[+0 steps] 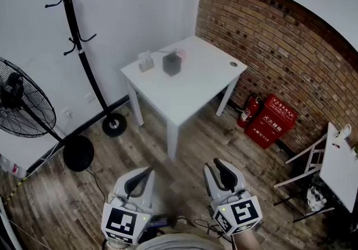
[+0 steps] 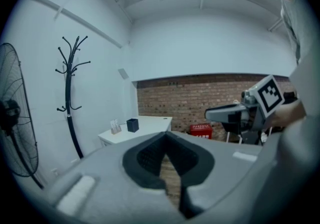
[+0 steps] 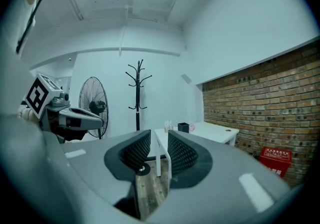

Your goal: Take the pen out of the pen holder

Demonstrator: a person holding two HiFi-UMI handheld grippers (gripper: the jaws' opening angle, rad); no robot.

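A black square pen holder [image 1: 172, 64] stands on the far part of a white table [image 1: 196, 84], several steps ahead of me. It shows small in the left gripper view [image 2: 132, 125] and in the right gripper view [image 3: 183, 127]. No pen can be made out in it at this distance. My left gripper [image 1: 146, 171] is low at the bottom left of the head view, its jaw tips meeting with nothing held [image 2: 165, 135]. My right gripper [image 1: 217, 164] is beside it, with a narrow empty gap between its jaws [image 3: 159, 135]. Both are far from the table.
A small clear stand [image 1: 146, 62] and a pinkish item [image 1: 180, 53] sit by the pen holder. A black coat stand [image 1: 78, 47] and a floor fan [image 1: 22, 103] are at the left. A fire extinguisher [image 1: 248, 110] and a red box [image 1: 271, 120] sit by the brick wall. A white folding frame [image 1: 335, 170] leans at the right.
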